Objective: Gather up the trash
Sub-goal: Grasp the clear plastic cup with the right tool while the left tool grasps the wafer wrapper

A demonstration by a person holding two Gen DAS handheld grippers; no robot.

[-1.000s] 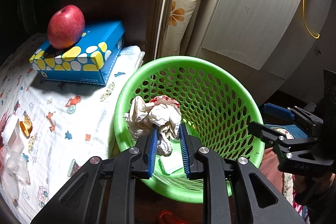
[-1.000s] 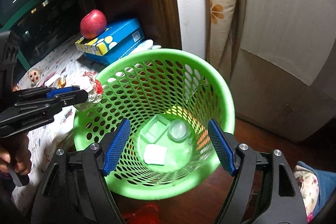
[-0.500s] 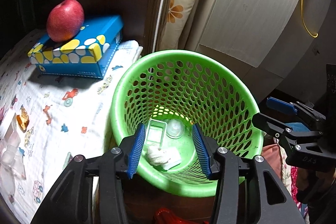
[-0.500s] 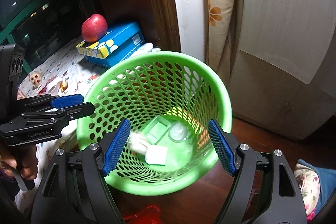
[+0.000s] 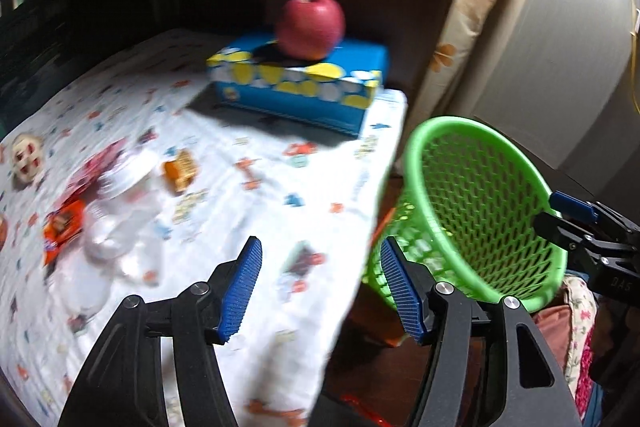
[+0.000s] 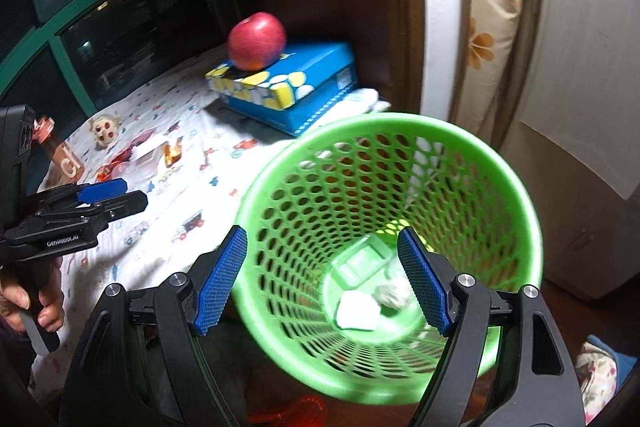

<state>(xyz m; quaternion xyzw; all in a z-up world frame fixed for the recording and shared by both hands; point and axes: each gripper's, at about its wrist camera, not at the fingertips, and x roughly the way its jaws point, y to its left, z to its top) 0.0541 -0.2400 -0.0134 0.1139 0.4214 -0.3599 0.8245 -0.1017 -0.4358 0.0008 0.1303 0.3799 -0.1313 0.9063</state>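
Note:
A green mesh basket (image 6: 516,195) stands beside the bed; a crumpled paper wad (image 6: 394,293), a white piece (image 6: 358,311) and a clear plastic tray (image 6: 362,259) lie at its bottom. My right gripper (image 6: 324,279) is open above its near rim, empty. My left gripper (image 5: 320,287) is open and empty over the edge of the patterned sheet (image 5: 248,147), with the basket (image 5: 420,163) to its right. On the sheet lie blurred clear plastic wrapping (image 5: 116,231), an orange wrapper (image 5: 62,227) and a small orange snack packet (image 5: 180,171).
A red apple (image 5: 310,25) rests on a blue tissue box (image 5: 296,87) at the back of the bed. A doll face (image 5: 26,155) lies at far left, a bottle (image 6: 60,155) beside it. A hand (image 6: 32,303) holds the left gripper. A cabinet stands behind the basket.
The left gripper let the crumpled paper wad fall into the basket, opened wide, then swung left from over the basket to over the sheet. The right gripper stayed open over the basket.

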